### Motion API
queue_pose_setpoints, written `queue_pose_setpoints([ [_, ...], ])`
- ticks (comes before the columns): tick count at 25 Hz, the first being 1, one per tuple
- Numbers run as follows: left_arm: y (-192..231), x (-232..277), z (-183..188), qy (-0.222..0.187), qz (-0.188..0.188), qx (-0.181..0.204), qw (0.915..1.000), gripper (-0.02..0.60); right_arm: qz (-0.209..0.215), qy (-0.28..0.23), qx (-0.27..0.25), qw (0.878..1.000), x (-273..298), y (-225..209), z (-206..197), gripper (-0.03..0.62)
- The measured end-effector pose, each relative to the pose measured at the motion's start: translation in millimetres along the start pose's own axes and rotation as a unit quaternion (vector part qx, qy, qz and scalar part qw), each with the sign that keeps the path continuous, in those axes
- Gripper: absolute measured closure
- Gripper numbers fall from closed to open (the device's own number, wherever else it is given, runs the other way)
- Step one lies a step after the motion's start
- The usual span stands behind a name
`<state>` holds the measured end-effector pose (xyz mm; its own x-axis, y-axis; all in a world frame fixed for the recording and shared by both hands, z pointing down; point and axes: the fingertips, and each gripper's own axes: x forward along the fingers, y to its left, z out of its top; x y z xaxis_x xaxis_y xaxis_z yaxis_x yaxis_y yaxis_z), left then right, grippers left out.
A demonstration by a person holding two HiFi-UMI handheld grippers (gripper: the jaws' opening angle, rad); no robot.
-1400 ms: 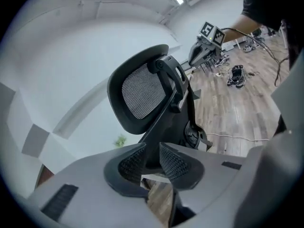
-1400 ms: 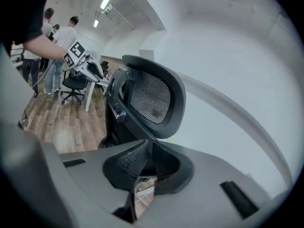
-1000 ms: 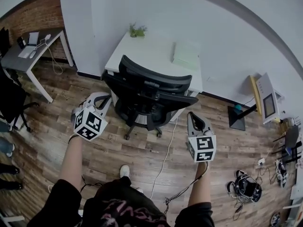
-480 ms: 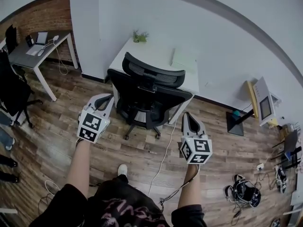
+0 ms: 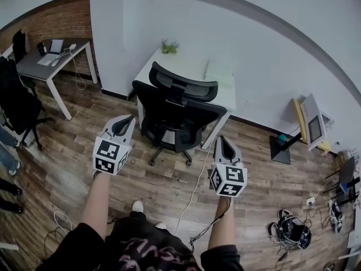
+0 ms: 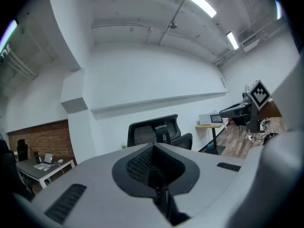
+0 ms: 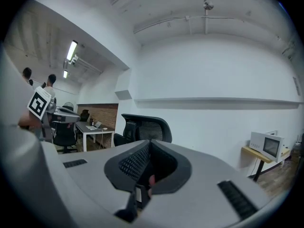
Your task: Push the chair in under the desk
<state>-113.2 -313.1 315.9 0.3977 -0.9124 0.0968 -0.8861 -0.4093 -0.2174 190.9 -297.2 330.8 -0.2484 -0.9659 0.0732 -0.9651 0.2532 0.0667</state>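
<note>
A black mesh-backed office chair (image 5: 179, 113) stands at the front of a white desk (image 5: 192, 66), its back towards me. My left gripper (image 5: 125, 123) is short of the chair's left side, apart from it, jaws shut and empty. My right gripper (image 5: 221, 142) hangs short of the chair's right armrest, also shut with nothing in it. In the left gripper view the chair (image 6: 154, 133) shows past the shut left gripper (image 6: 154, 163). The right gripper view has the chair (image 7: 145, 126) beyond the shut right gripper (image 7: 148, 167).
On the desk are a small plant (image 5: 168, 47) and a white box (image 5: 219, 71). A white cable (image 5: 196, 188) runs over the wood floor. A second desk (image 5: 49, 61) and a dark chair (image 5: 17, 103) stand left. A side stand with a device (image 5: 313, 123) and a cable heap (image 5: 291, 227) are right.
In the head view both grippers have drifted closer together and the chair and desk look slightly farther off. The jaws stay shut.
</note>
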Motion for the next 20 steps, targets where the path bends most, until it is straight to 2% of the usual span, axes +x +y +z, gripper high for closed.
queue_pose_setpoints([
  [5, -1.5, -6.0, 6.0, -0.003, 0.000, -0.002, 1.0000, 0.568, -0.019, 0.004, -0.014, 1.000, -6.4, 13.7, 4.4, 0.569],
  [13, 7.6, -12.1, 4.9, -0.002, -0.015, -0.003, 0.9999, 0.568, -0.040, 0.013, 0.012, 0.999, -7.2, 32.1, 5.3, 0.571],
  [20, 17.1, -16.5, 6.1, -0.010, -0.017, -0.004, 0.9998, 0.568, -0.050, 0.009, 0.008, 0.999, -6.9, 48.6, 14.6, 0.571],
])
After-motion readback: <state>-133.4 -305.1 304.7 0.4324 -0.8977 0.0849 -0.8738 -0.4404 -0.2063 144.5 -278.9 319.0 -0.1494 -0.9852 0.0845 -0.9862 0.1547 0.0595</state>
